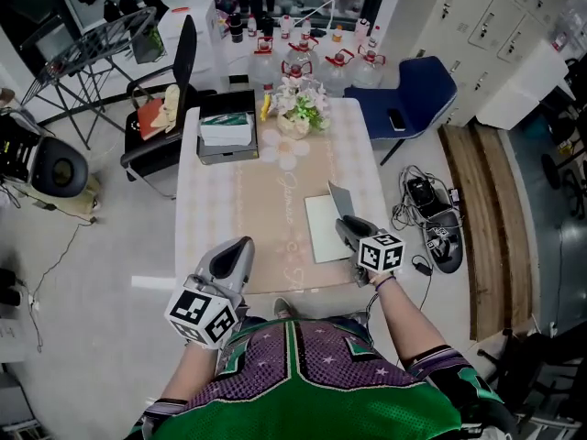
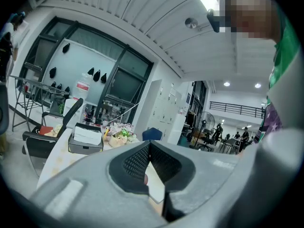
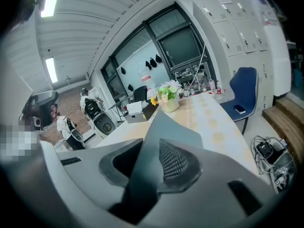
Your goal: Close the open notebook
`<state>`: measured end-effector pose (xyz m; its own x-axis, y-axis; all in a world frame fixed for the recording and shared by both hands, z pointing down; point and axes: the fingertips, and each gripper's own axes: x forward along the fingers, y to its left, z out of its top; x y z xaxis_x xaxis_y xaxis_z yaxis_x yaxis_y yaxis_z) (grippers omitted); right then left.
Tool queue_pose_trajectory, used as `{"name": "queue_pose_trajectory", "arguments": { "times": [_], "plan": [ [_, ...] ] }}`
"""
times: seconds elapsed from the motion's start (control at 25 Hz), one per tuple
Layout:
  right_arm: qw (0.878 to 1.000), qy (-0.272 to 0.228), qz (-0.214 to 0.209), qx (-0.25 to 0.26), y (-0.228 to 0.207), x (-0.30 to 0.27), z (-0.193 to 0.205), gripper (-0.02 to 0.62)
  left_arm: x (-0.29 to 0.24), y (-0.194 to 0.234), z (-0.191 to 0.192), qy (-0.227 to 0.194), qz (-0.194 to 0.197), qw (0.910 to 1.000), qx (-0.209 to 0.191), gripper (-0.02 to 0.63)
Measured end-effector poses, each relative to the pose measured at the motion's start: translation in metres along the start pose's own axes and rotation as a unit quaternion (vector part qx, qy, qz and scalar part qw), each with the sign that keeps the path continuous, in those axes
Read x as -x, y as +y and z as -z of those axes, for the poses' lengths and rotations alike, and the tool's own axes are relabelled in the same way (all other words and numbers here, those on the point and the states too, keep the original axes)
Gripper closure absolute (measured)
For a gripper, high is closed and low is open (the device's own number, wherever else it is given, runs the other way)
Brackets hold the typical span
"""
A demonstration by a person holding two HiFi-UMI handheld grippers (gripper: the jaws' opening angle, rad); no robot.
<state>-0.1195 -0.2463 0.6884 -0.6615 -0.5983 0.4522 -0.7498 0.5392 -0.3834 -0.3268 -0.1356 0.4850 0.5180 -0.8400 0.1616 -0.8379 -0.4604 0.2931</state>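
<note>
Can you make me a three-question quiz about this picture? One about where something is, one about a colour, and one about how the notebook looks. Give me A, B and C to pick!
1. Where do the flowers stand on the table?
A) at the far end
B) at the near edge, by the person
C) on top of the notebook

2. What colour is the chair at the table's right side in the head view?
A) red
B) blue
C) yellow

3. How is the cover of the notebook?
A) lying flat, shut
B) standing up, part open
C) torn off

Answers:
1 A: the flowers sit far from the person.
2 B: its seat is dark blue.
3 B: the cover rises off the white page, between the jaws of the right gripper.
</note>
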Motion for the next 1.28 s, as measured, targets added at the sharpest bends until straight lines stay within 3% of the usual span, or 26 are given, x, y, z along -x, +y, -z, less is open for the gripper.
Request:
{"name": "queue_pose_trajectory", "arguments": {
  "times": [0.32, 0.6, 1.0, 1.28],
  "plan": [
    [0.998, -0.016, -0.062, 0.008, 0.038, 0.0, -0.014, 0.486, -0.014, -0.011, -0.002, -0.008, 0.006, 0.9999, 0.006, 0.591],
    [0.996, -0.024, -0.08, 0.017, 0.039, 0.016, -0.022, 0.488, -0.024, -0.023, 0.0, -0.013, 0.001, 0.9999, 0.007, 0.591],
    [0.996, -0.043, -0.063, 0.041, 0.0, 0.08, -0.046, 0.488, -0.062, -0.061, -0.002, -0.022, -0.012, 0.9997, 0.007, 0.591],
    [0.998, -0.047, 0.007, 0.051, -0.053, 0.139, -0.069, 0.493, -0.108, -0.105, -0.013, -0.019, 0.002, 0.9998, -0.01, 0.591]
  ]
}}
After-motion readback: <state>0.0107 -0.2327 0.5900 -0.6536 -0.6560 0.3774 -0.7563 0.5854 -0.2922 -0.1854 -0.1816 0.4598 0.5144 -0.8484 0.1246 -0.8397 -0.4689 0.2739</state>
